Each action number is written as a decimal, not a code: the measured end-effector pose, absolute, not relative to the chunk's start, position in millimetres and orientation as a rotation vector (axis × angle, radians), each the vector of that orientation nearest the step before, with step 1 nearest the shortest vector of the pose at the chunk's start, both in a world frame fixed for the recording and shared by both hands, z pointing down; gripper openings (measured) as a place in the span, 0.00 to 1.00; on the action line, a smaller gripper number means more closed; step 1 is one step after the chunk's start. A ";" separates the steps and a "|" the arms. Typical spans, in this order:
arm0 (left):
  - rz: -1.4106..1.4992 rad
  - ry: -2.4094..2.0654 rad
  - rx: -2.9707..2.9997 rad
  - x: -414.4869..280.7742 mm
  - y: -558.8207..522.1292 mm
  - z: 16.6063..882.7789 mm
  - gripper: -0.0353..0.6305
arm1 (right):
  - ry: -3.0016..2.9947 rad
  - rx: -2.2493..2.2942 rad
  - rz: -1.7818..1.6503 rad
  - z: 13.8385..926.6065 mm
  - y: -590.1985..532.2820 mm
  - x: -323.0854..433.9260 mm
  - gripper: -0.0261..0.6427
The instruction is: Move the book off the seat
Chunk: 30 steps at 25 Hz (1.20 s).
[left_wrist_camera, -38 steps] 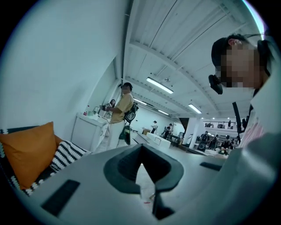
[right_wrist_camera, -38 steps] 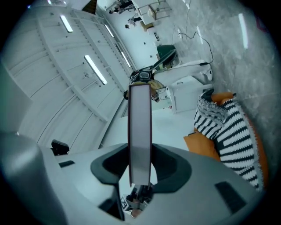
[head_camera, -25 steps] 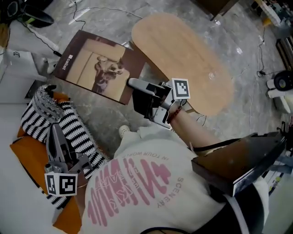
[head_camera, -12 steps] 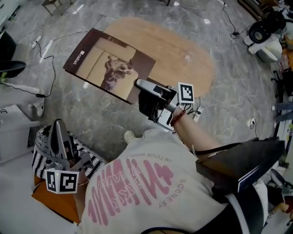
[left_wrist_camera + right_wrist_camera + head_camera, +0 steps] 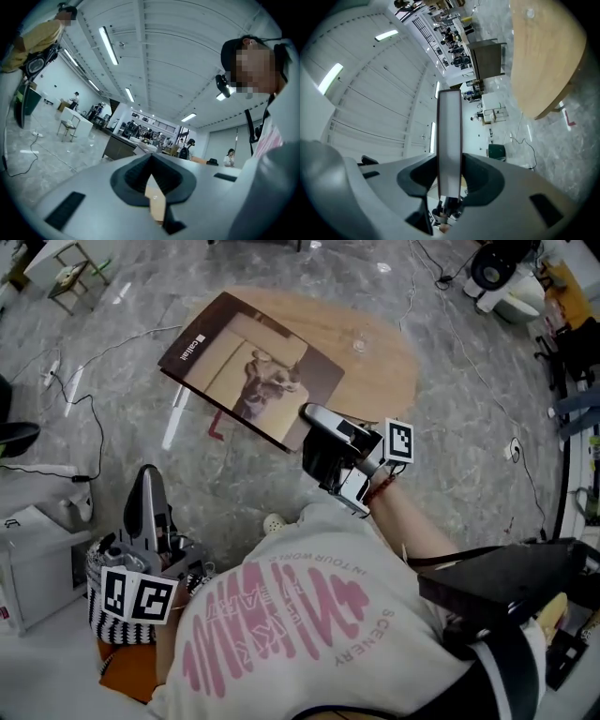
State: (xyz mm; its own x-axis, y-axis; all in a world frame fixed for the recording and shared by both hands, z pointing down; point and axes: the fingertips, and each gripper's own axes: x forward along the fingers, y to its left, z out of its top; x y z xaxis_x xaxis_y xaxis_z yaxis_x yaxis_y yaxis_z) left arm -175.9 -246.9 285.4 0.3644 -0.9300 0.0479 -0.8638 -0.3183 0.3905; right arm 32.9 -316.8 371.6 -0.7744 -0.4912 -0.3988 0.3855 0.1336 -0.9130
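The book point(image 5: 251, 367), a large flat one with a brown cover and a photo on it, hangs in the air partly over the oval wooden table point(image 5: 375, 352). My right gripper point(image 5: 309, 423) is shut on its near corner. In the right gripper view the book point(image 5: 449, 136) runs edge-on between the pads of the right gripper point(image 5: 449, 165). My left gripper point(image 5: 147, 479) points away over the floor at the lower left, shut and holding nothing; in its own view the left gripper point(image 5: 150, 161) faces a ceiling and a far room. The orange seat point(image 5: 122, 676) with a striped cloth point(image 5: 105, 626) lies below it.
The floor is grey marble with cables point(image 5: 56, 390) across it. A white box point(image 5: 33, 559) stands at the left and a small stool point(image 5: 70, 277) at the top left. The wooden table point(image 5: 543, 51) fills the upper right of the right gripper view. The person's shoe tip point(image 5: 274, 521) shows near the middle.
The right gripper has carried the book to the right and further over the wooden table. The left gripper has left the striped cloth, and the seat has slid to the lower left corner.
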 end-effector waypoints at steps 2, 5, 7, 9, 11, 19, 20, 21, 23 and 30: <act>-0.251 -1.500 2.315 -172.5 -257.2 286.2 0.07 | 1.737 -0.158 -1.691 373.9 -316.8 37.1 0.28; -0.226 -1.414 2.330 -169.6 -268.9 295.4 0.07 | 1.711 -0.241 -1.664 381.2 -315.1 46.0 0.28; -0.198 -1.356 2.349 -165.8 -275.7 305.4 0.07 | 1.690 -0.304 -1.656 390.4 -313.6 53.5 0.28; -0.178 -1.289 2.385 -159.5 -281.2 316.1 0.07 | 1.666 -0.371 -1.647 401.7 -310.4 63.4 0.28; -0.178 -1.224 2.413 -146.4 -278.8 326.4 0.07 | 1.648 -0.426 -1.623 410.6 -299.4 80.5 0.28; -0.151 -1.102 2.441 -89.7 -270.9 332.5 0.07 | 1.553 -0.563 -1.575 432.6 -263.6 156.3 0.28; -0.146 -1.106 2.446 -86.0 -272.9 330.7 0.07 | 1.543 -0.568 -1.575 434.9 -265.0 163.4 0.28; -0.142 -1.116 2.448 -82.8 -275.3 329.5 0.07 | 1.538 -0.567 -1.575 436.9 -267.8 169.6 0.28; -0.141 -1.154 2.443 -78.6 -280.9 327.7 0.07 | 1.547 -0.552 -1.575 441.1 -276.7 178.7 0.28; -0.184 -1.272 2.348 -39.8 -301.5 326.0 0.07 | 1.634 -0.503 -1.621 447.9 -312.7 221.3 0.28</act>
